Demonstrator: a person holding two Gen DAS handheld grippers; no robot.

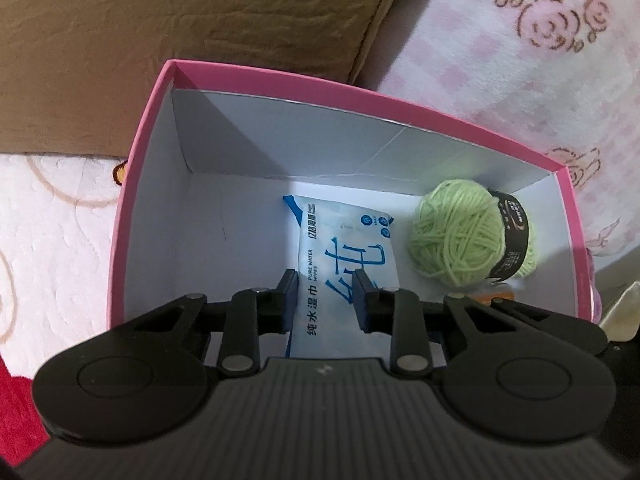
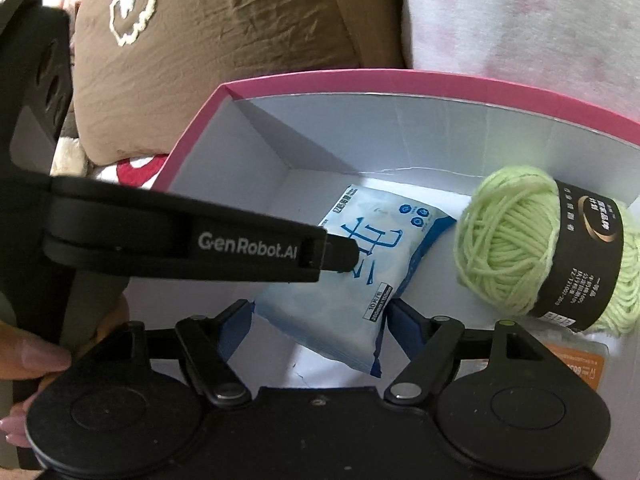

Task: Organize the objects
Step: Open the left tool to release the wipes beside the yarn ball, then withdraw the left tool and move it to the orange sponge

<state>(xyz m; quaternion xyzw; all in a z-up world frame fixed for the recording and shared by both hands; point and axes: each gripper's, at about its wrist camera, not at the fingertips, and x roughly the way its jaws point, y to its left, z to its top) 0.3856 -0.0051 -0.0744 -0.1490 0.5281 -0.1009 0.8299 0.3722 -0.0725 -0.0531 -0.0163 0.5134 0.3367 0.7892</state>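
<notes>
A pink box (image 1: pixel 144 128) with a white inside stands open on a bed covered in a pale, rose-patterned blanket (image 1: pixel 520 60), with a brown cushion (image 1: pixel 180 12) lying behind its far-left corner. Flat on the box floor is a blue-and-white pack of wet wipes (image 1: pixel 340 248), about midway across, its long side running toward the far wall. Just to the right of it, apart from it, lies a ball of light green yarn (image 1: pixel 456 236) on its side, a black paper band round its right half. Something orange (image 2: pixel 576 364) sits on the floor in the near right corner; I cannot make out what it is. The left hand-held gripper (image 1: pixel 326 300) is down inside the box with its jaws drawn narrow on the near part of the wipes pack, one pad at each long edge (from the right wrist view one black finger (image 2: pixel 336 254) lies across the pack's printed face). The right hand-held gripper (image 2: pixel 320 324) is lower on the same pack, its blue-padded jaws standing about halfway apart either side of the near end; the right pad looks close against the pack's edge, the left one stands just clear of it, so it does not grip. At the left edge of the right wrist view, a person's fingers (image 2: pixel 36 354) wrap the handle of the left tool.
</notes>
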